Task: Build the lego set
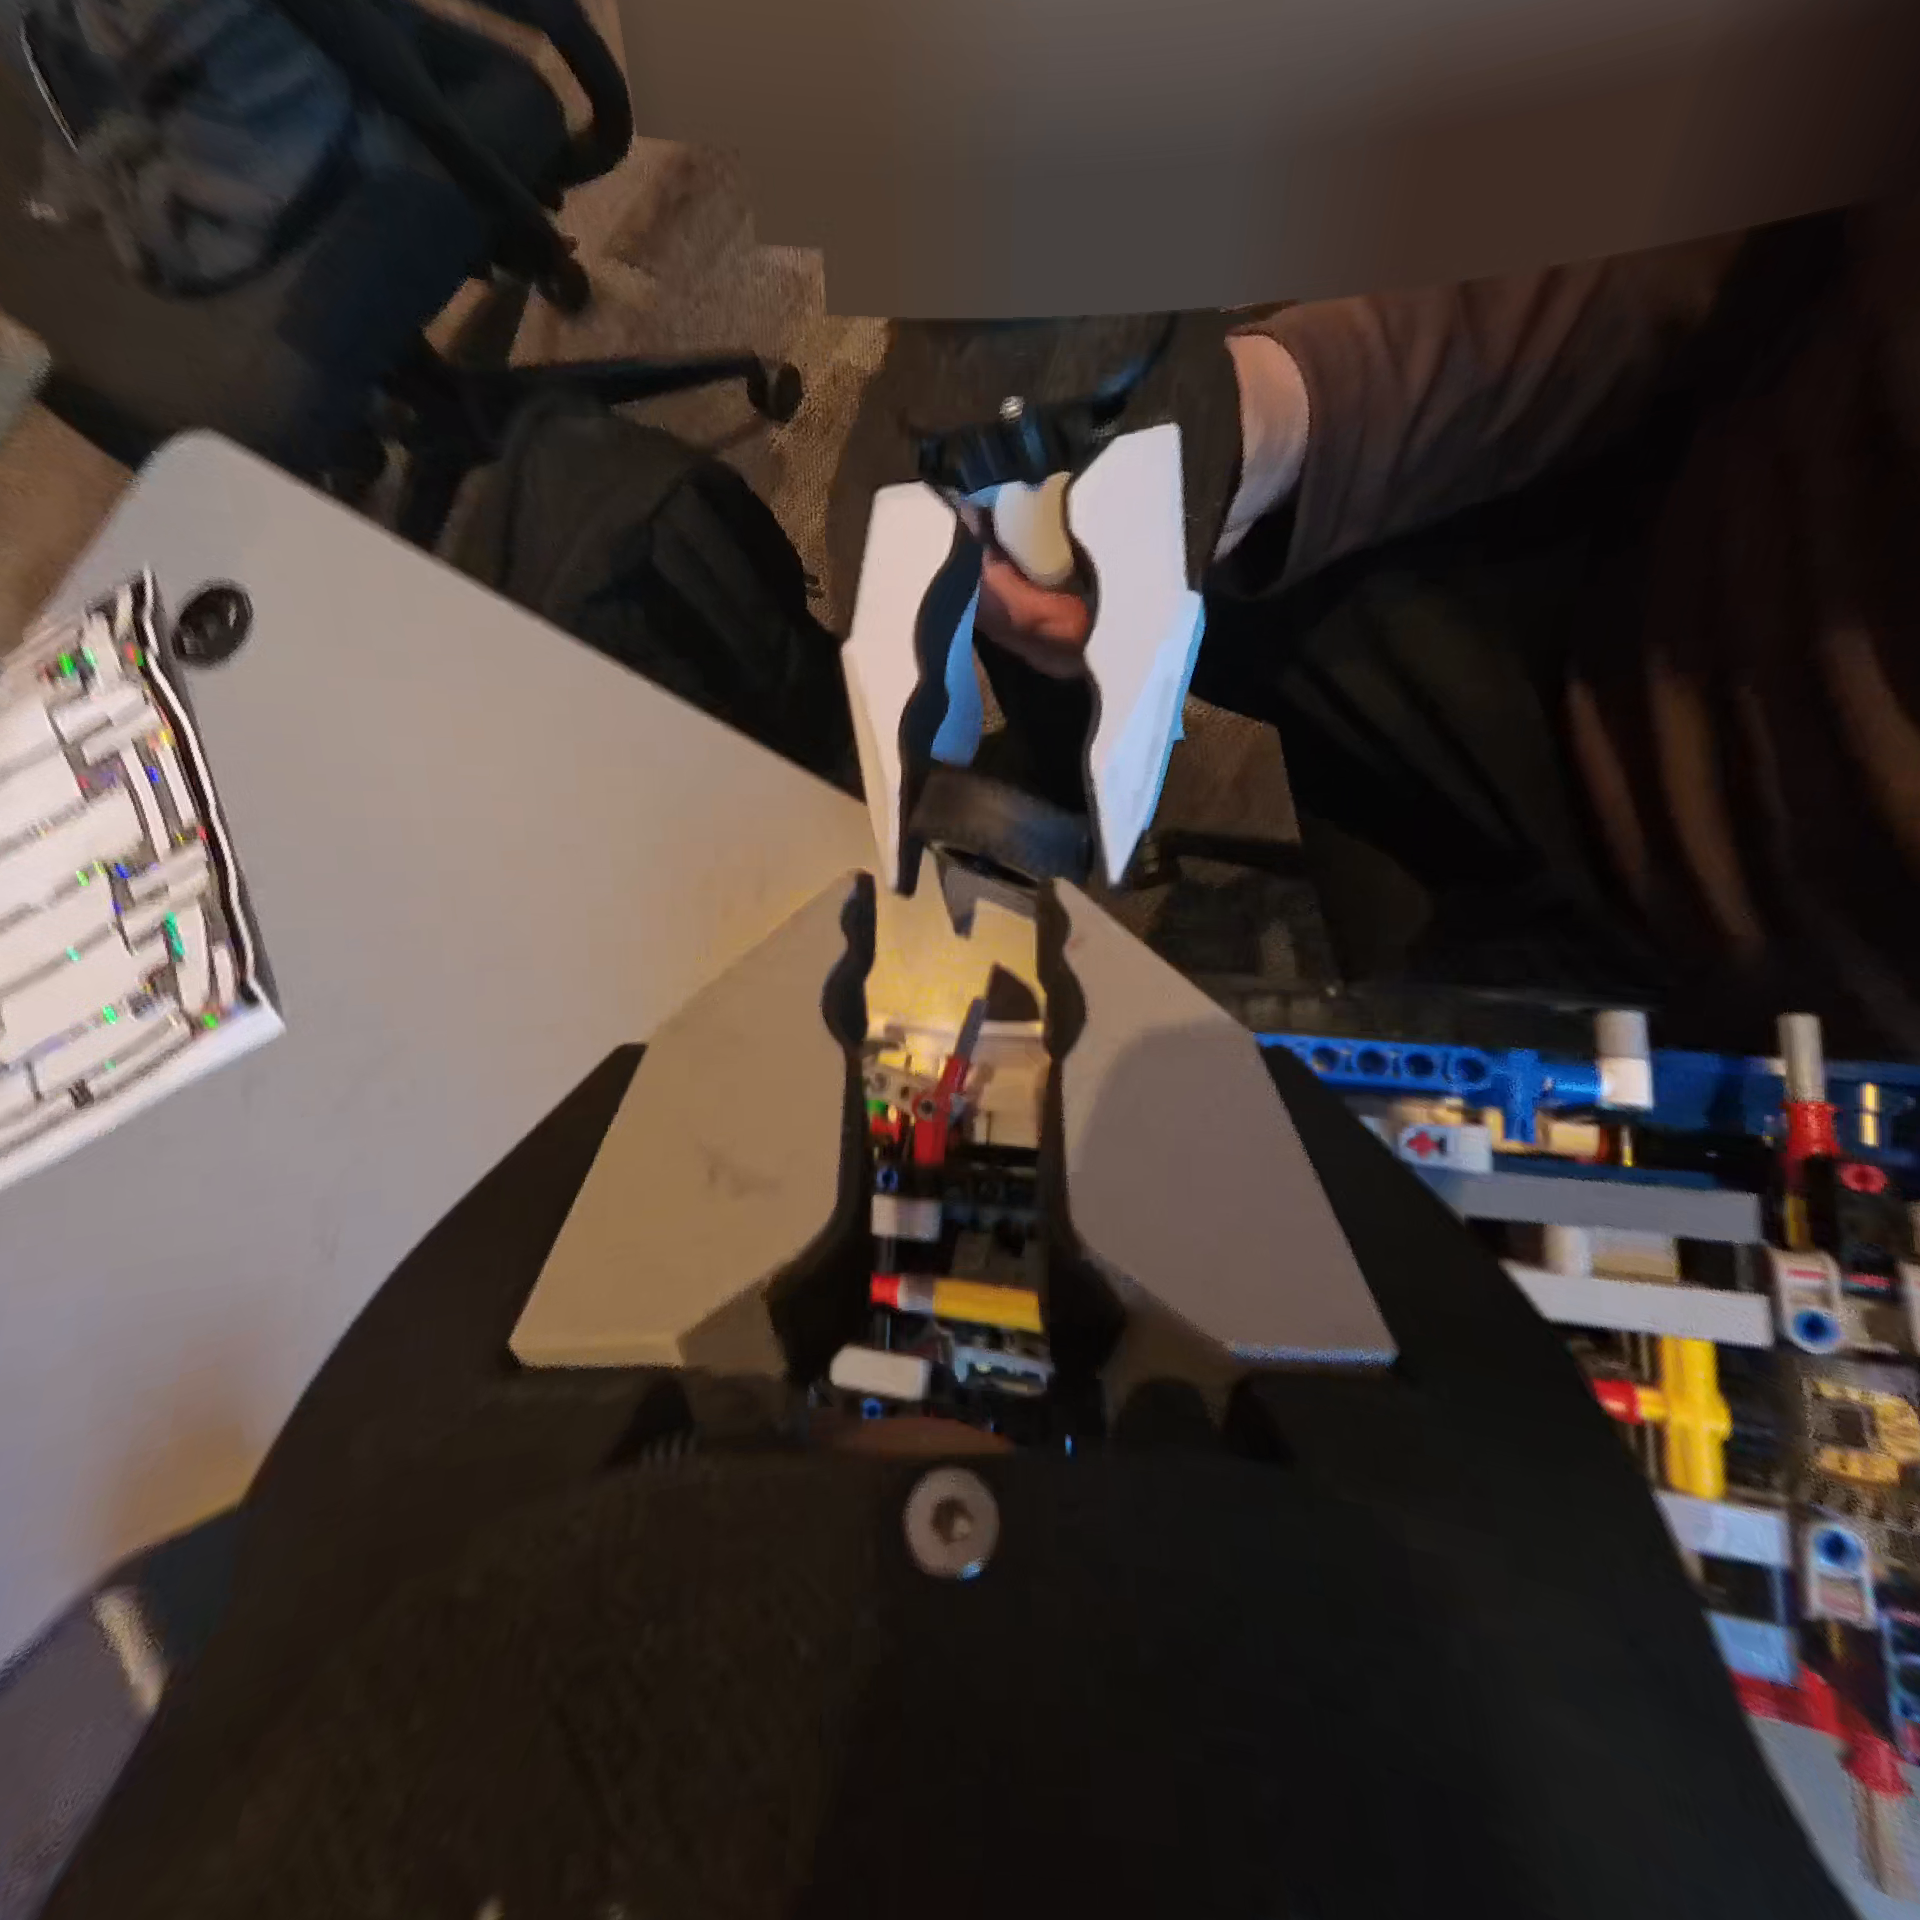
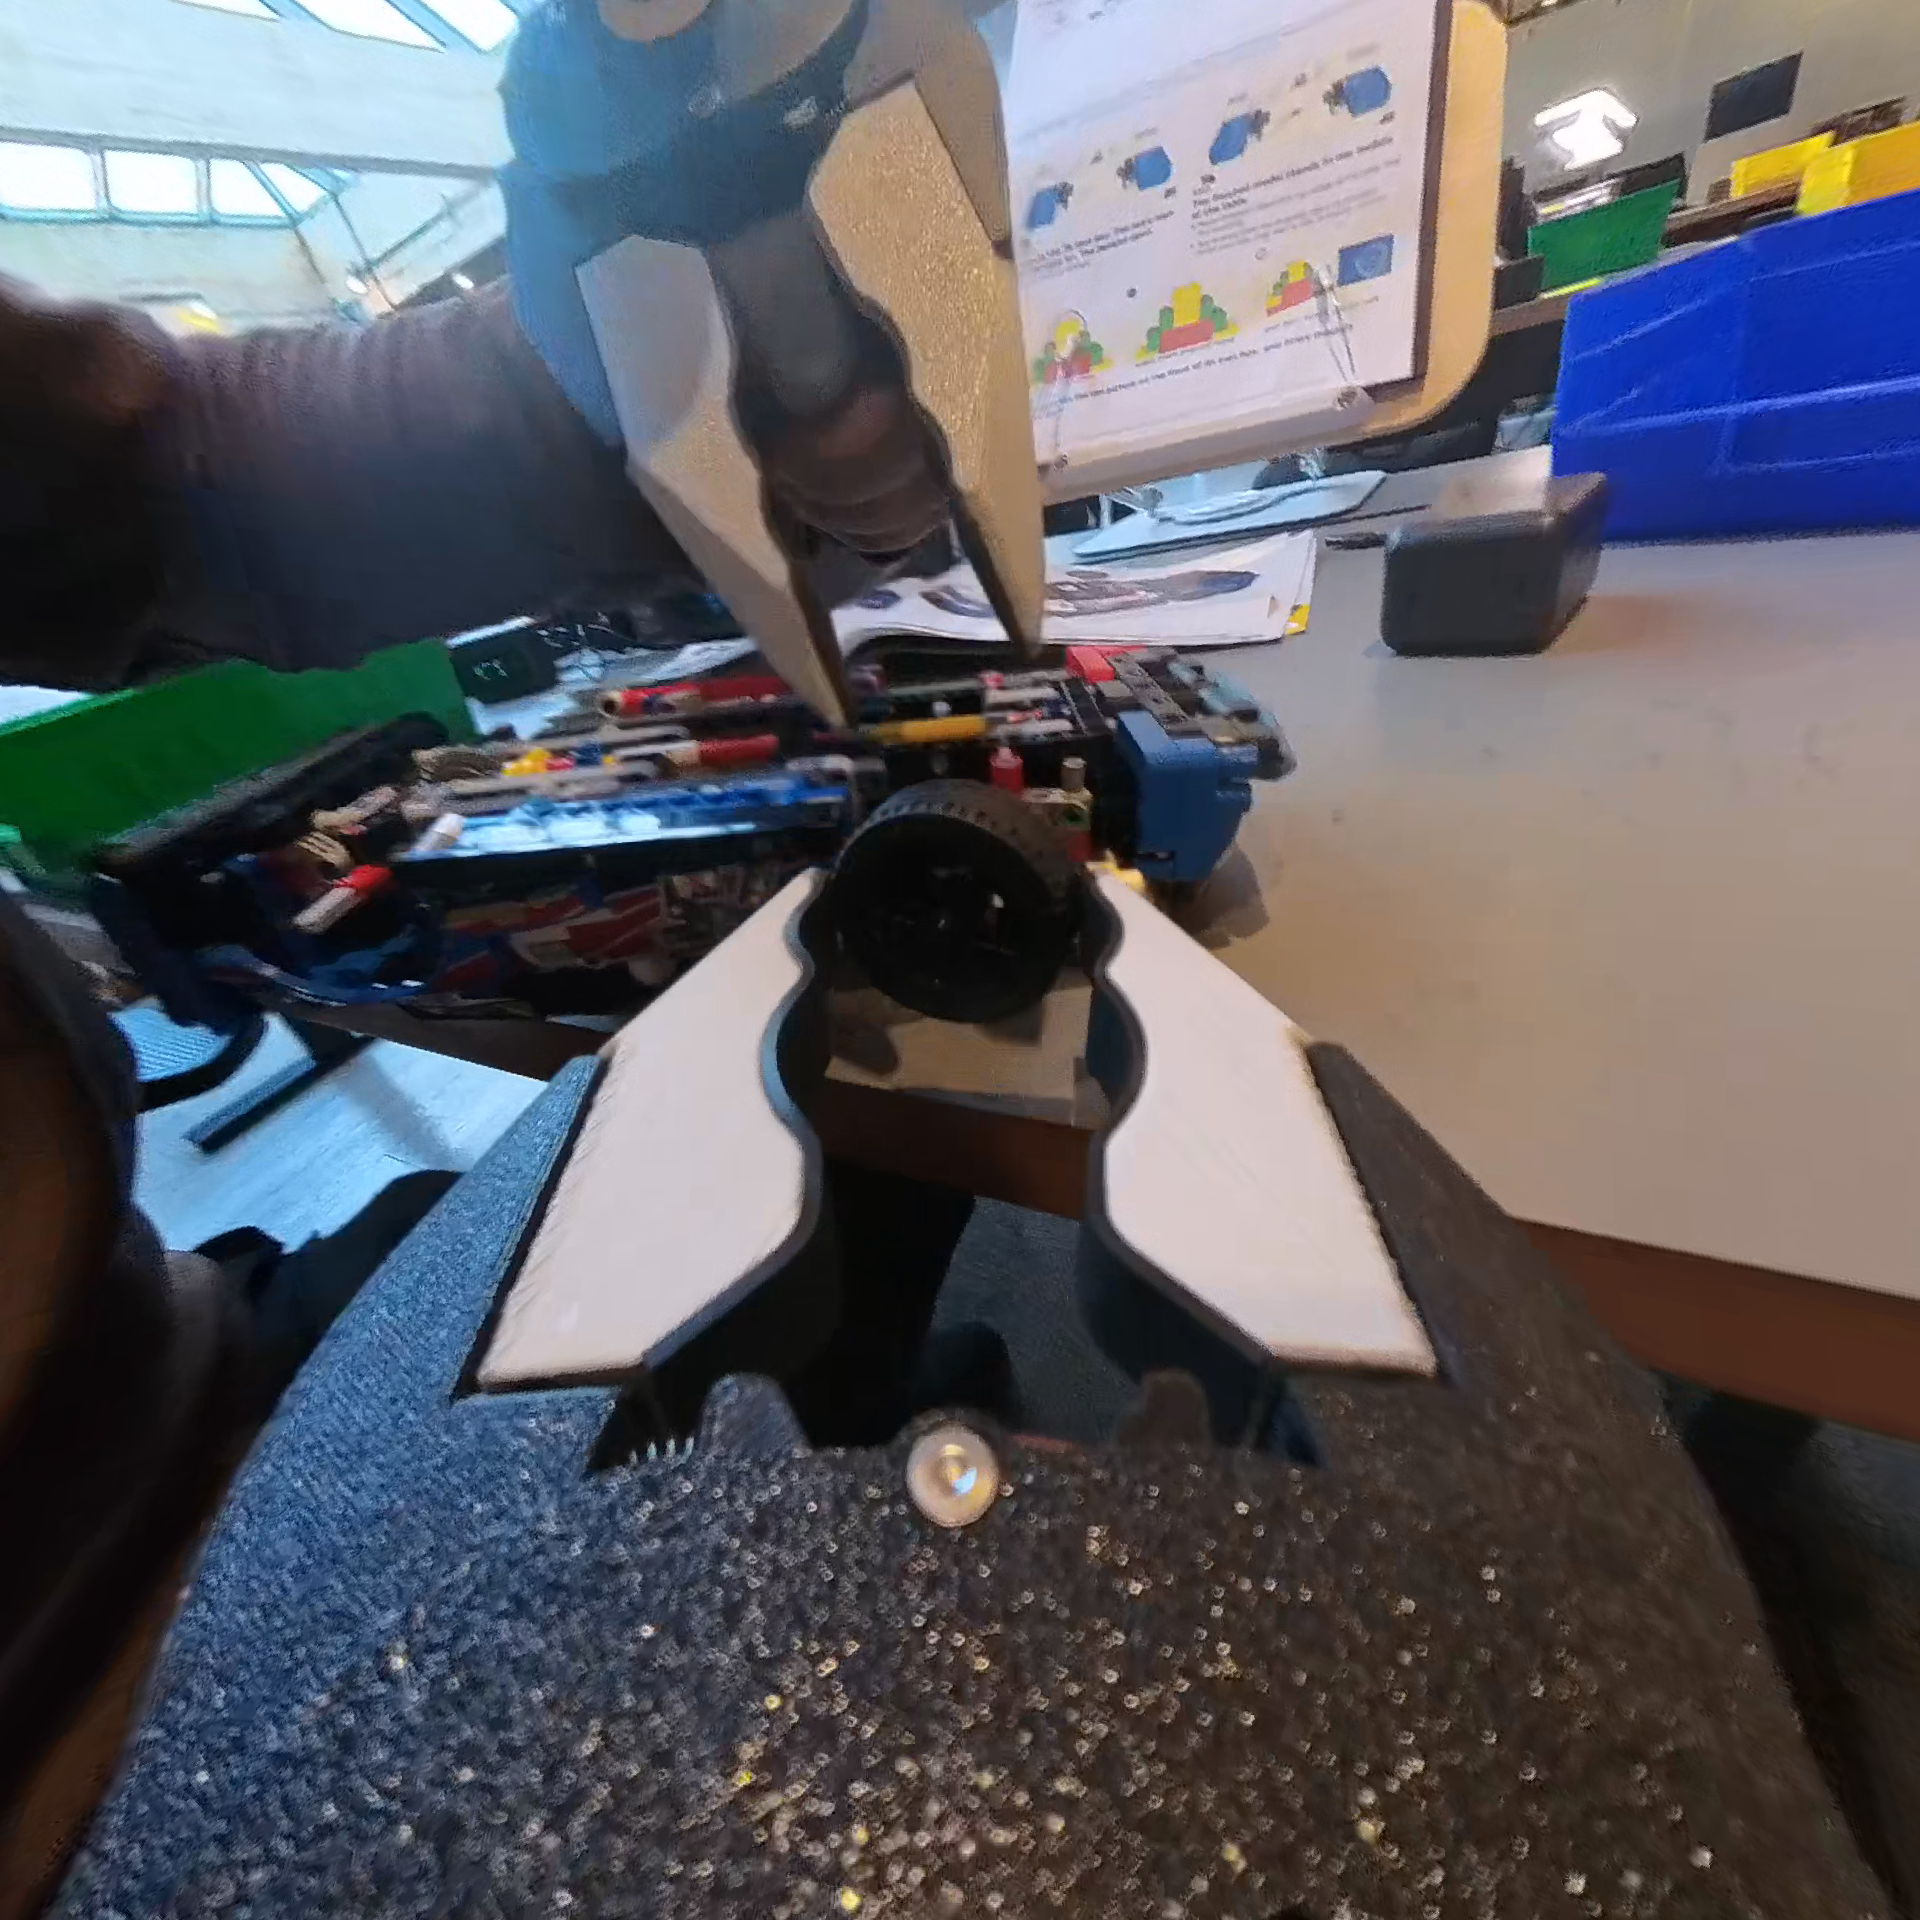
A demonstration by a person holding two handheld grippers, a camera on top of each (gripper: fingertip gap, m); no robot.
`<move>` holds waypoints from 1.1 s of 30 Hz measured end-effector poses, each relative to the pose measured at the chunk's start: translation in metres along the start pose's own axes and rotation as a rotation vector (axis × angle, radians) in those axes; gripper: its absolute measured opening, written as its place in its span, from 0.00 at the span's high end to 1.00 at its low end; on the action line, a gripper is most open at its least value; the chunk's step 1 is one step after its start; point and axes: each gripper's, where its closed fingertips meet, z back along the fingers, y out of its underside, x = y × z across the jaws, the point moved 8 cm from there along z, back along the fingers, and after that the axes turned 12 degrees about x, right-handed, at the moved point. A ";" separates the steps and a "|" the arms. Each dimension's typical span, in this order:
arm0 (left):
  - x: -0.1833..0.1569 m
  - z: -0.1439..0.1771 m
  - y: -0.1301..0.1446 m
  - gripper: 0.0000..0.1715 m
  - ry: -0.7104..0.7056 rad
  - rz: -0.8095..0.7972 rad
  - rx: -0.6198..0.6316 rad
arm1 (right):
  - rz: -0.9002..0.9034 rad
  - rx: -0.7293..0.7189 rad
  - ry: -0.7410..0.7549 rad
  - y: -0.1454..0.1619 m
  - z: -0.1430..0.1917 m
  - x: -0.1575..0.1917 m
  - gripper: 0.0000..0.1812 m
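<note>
A half-built lego car [image 2: 644, 831] with blue, black, red and yellow parts lies along the grey table's near edge. It also shows in the left wrist view [image 1: 1621, 1195]. My right gripper [image 2: 956, 894] is shut on a black wheel [image 2: 956, 920] and holds it against the car's near side, by the blue end [image 2: 1184, 790]. My left gripper [image 1: 956, 904] comes down from above. Its fingertips [image 2: 840, 712] stand on the chassis top, part-way closed with a section of the chassis [image 1: 956, 1226] between them. The wheel [image 1: 997, 831] and right gripper [image 1: 1003, 873] face it across the table edge.
An open instruction booklet [image 2: 1153, 603] and a small black box [image 2: 1486, 566] lie behind the car. A standing sheet of pictures [image 2: 1226, 208] and a blue bin [image 2: 1745, 364] are at the back right, a green bin [image 2: 208, 727] at left. A parts tray [image 1: 104, 883] sits far left. Both grippers' tips are close together, under 4 cm apart.
</note>
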 end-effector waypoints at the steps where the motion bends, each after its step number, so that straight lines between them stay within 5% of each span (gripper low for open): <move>1: -0.004 -0.003 -0.005 0.82 -0.019 -0.052 0.026 | -0.009 -0.009 -0.025 -0.003 0.001 0.002 0.77; 4: -0.014 -0.014 -0.012 0.70 -0.070 -0.202 0.100 | -0.042 -0.031 -0.082 -0.007 0.007 0.005 0.77; 19: -0.026 -0.024 -0.031 0.75 -0.241 -0.411 -0.009 | -0.219 -0.154 -0.303 -0.014 0.018 0.001 0.77; 24: -0.024 -0.023 -0.026 0.75 -0.301 -0.413 -0.030 | -0.158 -0.158 -0.201 -0.016 0.018 0.001 0.76; 29: -0.011 -0.003 -0.021 0.76 -0.252 -0.289 -0.199 | 0.034 -0.174 -0.035 -0.021 0.034 0.007 0.86; 33: -0.008 0.001 -0.019 0.75 -0.461 -0.369 -0.157 | -0.166 -0.237 -0.086 -0.027 0.042 -0.005 0.79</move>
